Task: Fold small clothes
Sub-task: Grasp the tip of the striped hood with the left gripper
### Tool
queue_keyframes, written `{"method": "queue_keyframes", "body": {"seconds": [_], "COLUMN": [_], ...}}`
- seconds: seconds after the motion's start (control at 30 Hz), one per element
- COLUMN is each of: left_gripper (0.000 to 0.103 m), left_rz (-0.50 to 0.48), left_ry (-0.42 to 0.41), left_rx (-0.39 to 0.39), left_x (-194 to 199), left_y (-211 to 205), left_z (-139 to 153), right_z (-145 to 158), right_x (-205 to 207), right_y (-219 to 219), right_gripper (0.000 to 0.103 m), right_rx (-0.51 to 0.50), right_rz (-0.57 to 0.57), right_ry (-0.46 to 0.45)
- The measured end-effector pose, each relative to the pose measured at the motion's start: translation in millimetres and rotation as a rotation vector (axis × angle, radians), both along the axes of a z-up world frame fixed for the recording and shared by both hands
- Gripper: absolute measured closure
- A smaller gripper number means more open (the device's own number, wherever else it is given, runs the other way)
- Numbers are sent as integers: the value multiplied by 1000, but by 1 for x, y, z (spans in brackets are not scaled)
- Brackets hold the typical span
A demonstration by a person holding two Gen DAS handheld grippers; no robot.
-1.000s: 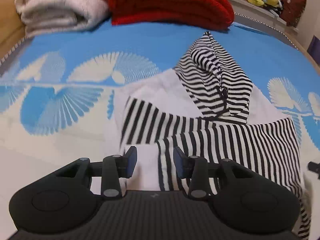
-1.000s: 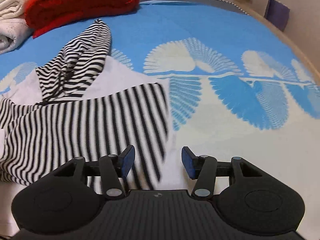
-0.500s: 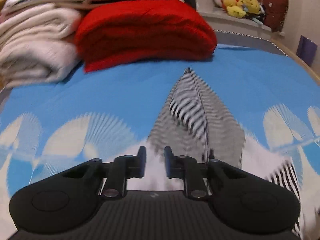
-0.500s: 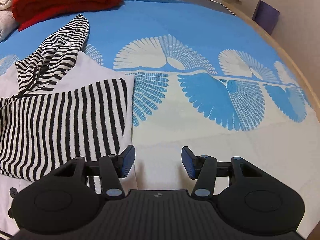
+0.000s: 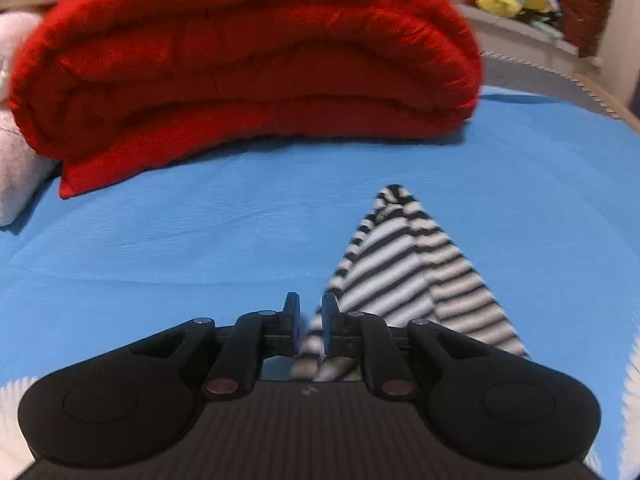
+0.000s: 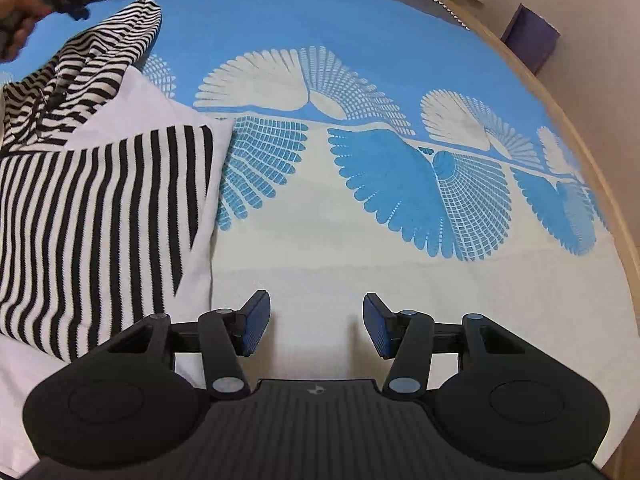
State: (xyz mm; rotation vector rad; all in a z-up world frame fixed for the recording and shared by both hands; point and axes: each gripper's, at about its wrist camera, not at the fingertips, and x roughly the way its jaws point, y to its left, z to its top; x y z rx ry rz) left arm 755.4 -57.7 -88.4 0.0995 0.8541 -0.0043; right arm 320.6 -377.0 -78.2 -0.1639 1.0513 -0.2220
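The striped hooded garment (image 6: 100, 200), a small white top with black-and-white sleeves folded across it, lies flat on the blue patterned bedspread (image 6: 400, 220) with its pointed hood (image 5: 404, 264) aimed at the red folded blanket (image 5: 248, 68); it looks a light, limp knit that will sag and slide, best taken at a hem or the hood's edge. The left gripper (image 5: 308, 322) has just been closing and now stands almost shut, striped hood cloth showing in the narrow gap, though I cannot tell whether the pads pinch it. The right gripper (image 6: 316, 330) hovers about half open and empty over bare bedspread, just beside the garment's edge farthest from the blanket.

Black-and-white striped garment (image 6: 92, 216), red blanket (image 5: 248, 64), blue-and-white bedspread (image 6: 400, 184)
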Motion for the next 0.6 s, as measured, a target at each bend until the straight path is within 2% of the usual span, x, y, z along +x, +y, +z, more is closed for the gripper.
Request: {"method": "queue_keyframes", "body": {"seconds": [0.13, 0.27, 0.37, 0.43, 0.53, 0.6], "left_gripper": [89, 89, 91, 90, 81, 78], "left_rz": [14, 12, -5, 2, 23, -7], "left_ry": [52, 41, 44, 30, -1, 20], "left_rx": [-5, -15, 1, -25, -63, -87], "left_x": [34, 46, 48, 44, 39, 39], "left_y": [-2, -8, -12, -12, -6, -6], "left_z": [-22, -29, -28, -19, -8, -9], "right_z": [-2, 1, -1, -2, 0, 1], "right_x": [0, 2, 3, 3, 1, -1], "right_y": [-1, -3, -4, -4, -4, -4], "right_gripper": [50, 50, 50, 50, 50, 50], "right_rx": [7, 15, 19, 24, 29, 32], "right_rz": [14, 7, 3, 1, -11, -11], "right_ry": [10, -2, 8, 13, 4, 0]}}
